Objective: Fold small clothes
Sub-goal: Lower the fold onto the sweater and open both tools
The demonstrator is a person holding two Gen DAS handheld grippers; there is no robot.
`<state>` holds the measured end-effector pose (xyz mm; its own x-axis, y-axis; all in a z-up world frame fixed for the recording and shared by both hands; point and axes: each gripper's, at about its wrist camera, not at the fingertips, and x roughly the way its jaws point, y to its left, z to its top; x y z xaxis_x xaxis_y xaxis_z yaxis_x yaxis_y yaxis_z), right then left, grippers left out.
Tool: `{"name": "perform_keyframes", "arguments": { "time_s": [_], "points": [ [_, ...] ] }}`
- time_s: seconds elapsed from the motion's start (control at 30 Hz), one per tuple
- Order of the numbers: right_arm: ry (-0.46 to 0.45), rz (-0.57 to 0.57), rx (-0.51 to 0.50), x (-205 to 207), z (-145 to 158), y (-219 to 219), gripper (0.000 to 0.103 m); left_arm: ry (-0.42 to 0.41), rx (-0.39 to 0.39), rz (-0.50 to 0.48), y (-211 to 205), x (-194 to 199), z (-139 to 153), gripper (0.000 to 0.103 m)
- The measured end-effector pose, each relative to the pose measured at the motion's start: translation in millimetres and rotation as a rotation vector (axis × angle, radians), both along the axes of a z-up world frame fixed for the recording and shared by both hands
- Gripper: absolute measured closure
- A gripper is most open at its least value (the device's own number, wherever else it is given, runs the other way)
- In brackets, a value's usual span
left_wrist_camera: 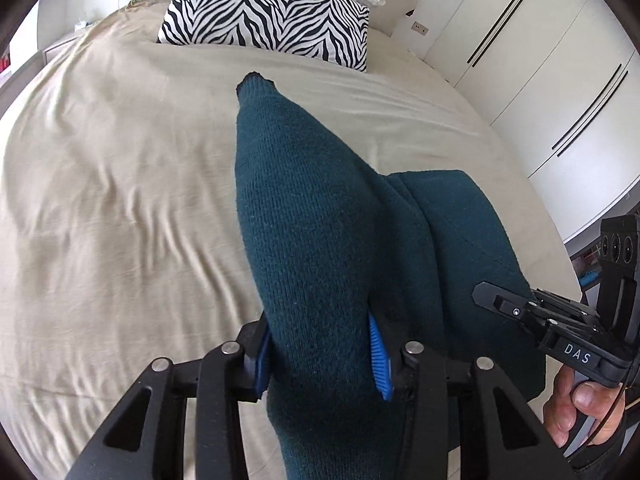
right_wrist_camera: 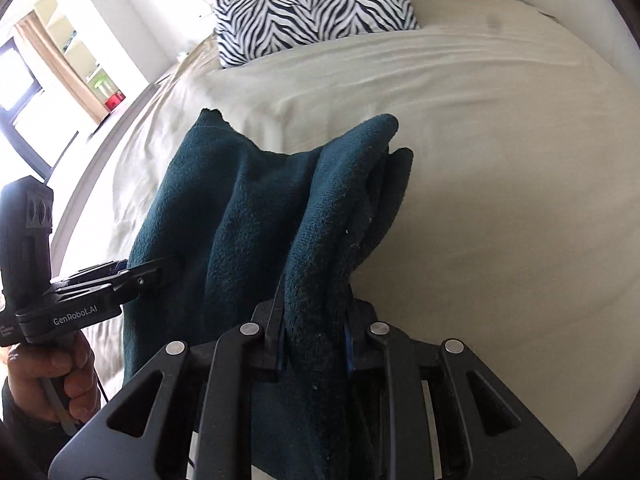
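Observation:
A dark teal knitted garment (left_wrist_camera: 312, 220) hangs lifted above the bed, stretched between both grippers. My left gripper (left_wrist_camera: 320, 356) is shut on one bunched edge of it, with its blue pads (left_wrist_camera: 380, 356) pressed against the cloth. My right gripper (right_wrist_camera: 316, 344) is shut on another folded edge of the same garment (right_wrist_camera: 256, 216). The right gripper also shows in the left wrist view (left_wrist_camera: 500, 300) at the garment's right side. The left gripper shows in the right wrist view (right_wrist_camera: 132, 276) at its left side.
The bed has a beige sheet (left_wrist_camera: 120, 160) with wrinkles. A zebra-print pillow (left_wrist_camera: 272, 12) lies at the head of the bed, with white bedding behind it. White wardrobe doors (left_wrist_camera: 540, 80) stand to the right. A window with a curtain (right_wrist_camera: 44, 52) is at the left.

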<state>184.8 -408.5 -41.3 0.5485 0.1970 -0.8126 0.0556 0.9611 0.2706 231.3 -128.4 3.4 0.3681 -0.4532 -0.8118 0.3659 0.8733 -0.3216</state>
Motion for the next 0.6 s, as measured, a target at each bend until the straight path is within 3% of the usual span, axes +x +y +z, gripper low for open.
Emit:
{"name": "perform_keyframes", "arguments": {
  "time_s": [0.13, 0.3, 0.47, 0.6],
  "points": [
    [-0.021, 0.071, 0.055, -12, 10, 61, 0.084, -0.044, 0.038, 0.016, 61, -31, 16, 0.060],
    [-0.016, 0.159, 0.108, -28, 5, 144, 0.084, -0.060, 0.065, 0.057, 127, -68, 13, 0.060],
    [0.035, 0.204, 0.150, -54, -24, 202, 0.084, -0.020, 0.054, 0.091, 166, -85, -17, 0.060],
    [0.056, 0.181, 0.140, -65, -53, 216, 0.084, 0.015, 0.035, 0.129, 184, -83, -50, 0.056]
  ]
}}
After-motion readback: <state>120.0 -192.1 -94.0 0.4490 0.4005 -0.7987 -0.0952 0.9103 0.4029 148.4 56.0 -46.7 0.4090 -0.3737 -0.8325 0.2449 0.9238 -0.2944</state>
